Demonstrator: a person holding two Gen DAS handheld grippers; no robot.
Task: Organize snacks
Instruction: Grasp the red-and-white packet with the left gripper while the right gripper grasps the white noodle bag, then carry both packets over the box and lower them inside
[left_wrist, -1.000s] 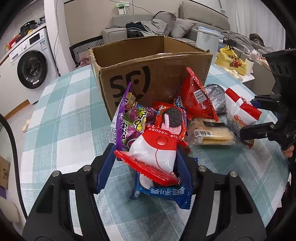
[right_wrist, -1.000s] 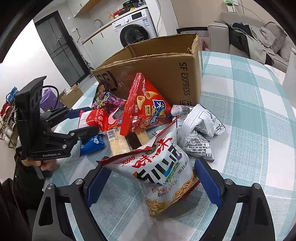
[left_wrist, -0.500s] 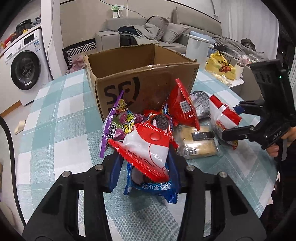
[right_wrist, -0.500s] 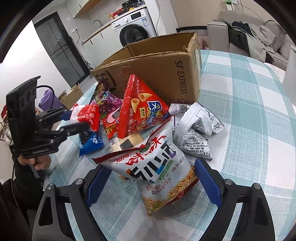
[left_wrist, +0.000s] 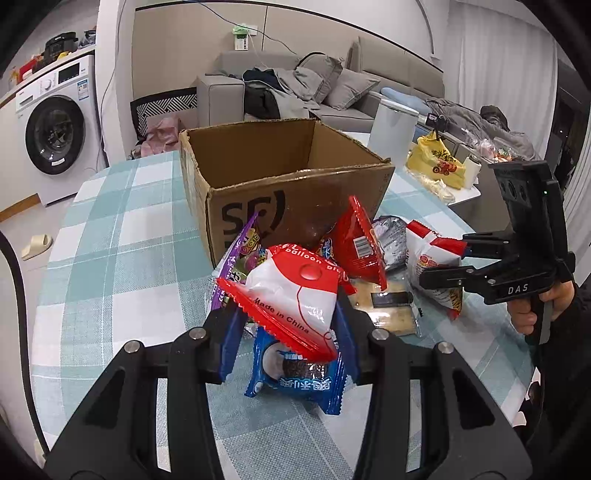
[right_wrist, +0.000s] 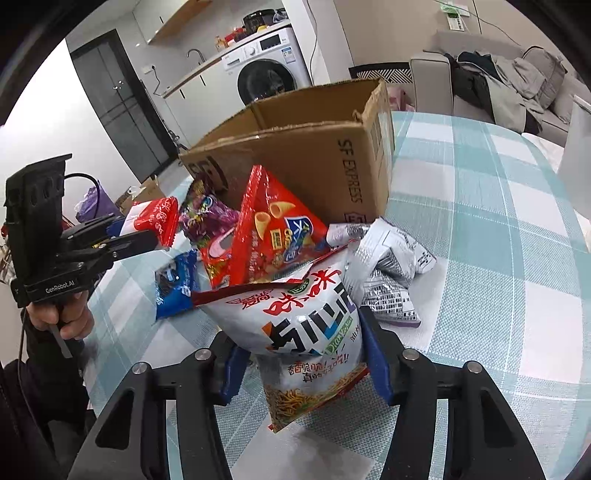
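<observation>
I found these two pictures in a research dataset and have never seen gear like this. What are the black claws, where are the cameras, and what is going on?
No robot here: a person holds a hand-squeezed two-finger gripper in each hand, and a wide-angle camera on each looks out along its fingers.

In the left view, the left gripper is shut on a red-and-white snack packet, lifted above a blue cookie packet. The right gripper shows at the side.

In the right view, the right gripper is closing on a white noodle-snack bag, its pads against the bag's sides.

Both show a checked tablecloth with an open cardboard box and a heap of snacks in front of it, including a red cone-snack bag and a silver bag.
</observation>
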